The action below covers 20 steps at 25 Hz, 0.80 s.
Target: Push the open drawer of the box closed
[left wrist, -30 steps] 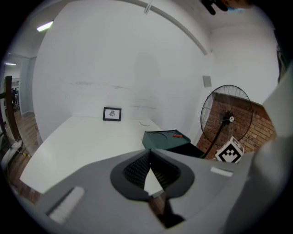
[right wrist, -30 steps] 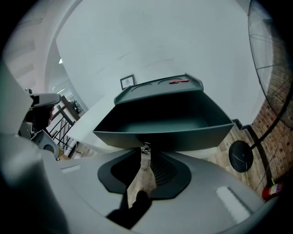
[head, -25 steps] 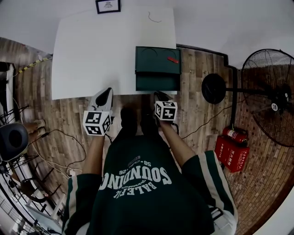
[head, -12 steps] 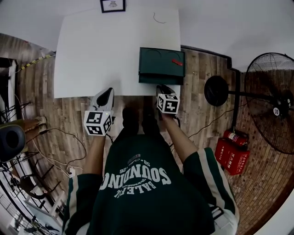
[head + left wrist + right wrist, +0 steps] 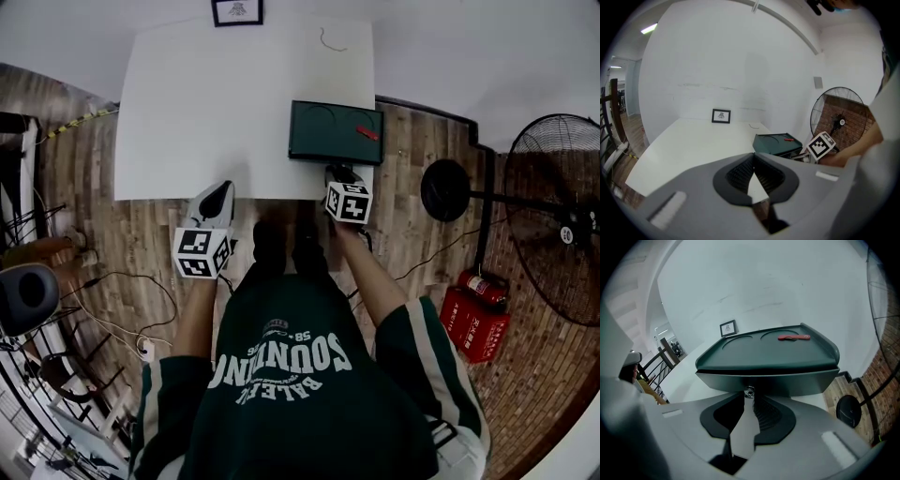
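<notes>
**A:** The drawer (image 5: 768, 383) has gone in. A second ago its front stood well out of the box (image 5: 335, 131) toward the person. Now the box reads as one compact green block, upper right of centre in the head view. The right gripper (image 5: 336, 172) has followed it up the frame.

**B:** So the push is done?

**A:** Nearly, I judge. From the right gripper view the drawer front sits under the box's top edge. Whether a thin gap remains I cannot tell from that low angle.

**B:** What are the jaws doing?

**A:** The right ones are clenched on the small metal knob (image 5: 749, 391), which sits at their tips in the middle of the drawer front. The left gripper (image 5: 217, 194) hangs at the table (image 5: 216, 103) edge, lower left of the box and well apart from it. Its jaws are pressed together on nothing.

**B:** Anything in the containers?

**A:** The drawer's inside is hidden now. The top of the box is a shallow tray with two round recesses (image 5: 736, 341), both bare. A small red thing (image 5: 793, 337) lies near its right side.

**B:** What's left?

**A:** Probably a last nudge, then letting go of the knob.
</notes>
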Tool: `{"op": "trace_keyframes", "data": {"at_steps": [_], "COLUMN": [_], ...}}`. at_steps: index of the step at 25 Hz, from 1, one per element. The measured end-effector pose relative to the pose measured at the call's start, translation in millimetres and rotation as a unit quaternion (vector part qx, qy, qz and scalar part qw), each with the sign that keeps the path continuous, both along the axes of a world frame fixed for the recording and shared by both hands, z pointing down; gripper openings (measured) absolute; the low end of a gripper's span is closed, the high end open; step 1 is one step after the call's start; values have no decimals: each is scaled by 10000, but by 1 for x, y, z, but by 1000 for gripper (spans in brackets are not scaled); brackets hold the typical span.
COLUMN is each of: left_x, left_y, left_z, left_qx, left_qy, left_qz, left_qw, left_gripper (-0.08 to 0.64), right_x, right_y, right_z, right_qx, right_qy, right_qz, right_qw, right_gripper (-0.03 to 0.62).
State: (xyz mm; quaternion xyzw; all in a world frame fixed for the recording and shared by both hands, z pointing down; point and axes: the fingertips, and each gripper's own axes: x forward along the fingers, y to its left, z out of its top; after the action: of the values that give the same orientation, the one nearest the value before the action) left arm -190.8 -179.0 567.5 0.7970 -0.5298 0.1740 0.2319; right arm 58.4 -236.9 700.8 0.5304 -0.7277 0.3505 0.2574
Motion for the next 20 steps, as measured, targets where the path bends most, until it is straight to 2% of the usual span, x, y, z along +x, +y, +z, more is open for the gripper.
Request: {"op": "trace_keyframes", "data": {"at_steps": [13,20], "left_x": [-1,1], "left_y": [-1,1], "left_z": [2,-1], "left_qx": [-19,25], "left_qy": [-4,-6], "left_qz": [-54,-65], "left_qw": [10000,10000], "left_gripper": [52,52], "right_x": [-1,-8], "right_y": [-10,10], "right_z": [2,8], "right_qx": [23,-316], "right_qy": [-91,-356], "right_qz": [11,132], "right_qw": [10000,9988], "right_gripper": [67,69]}}
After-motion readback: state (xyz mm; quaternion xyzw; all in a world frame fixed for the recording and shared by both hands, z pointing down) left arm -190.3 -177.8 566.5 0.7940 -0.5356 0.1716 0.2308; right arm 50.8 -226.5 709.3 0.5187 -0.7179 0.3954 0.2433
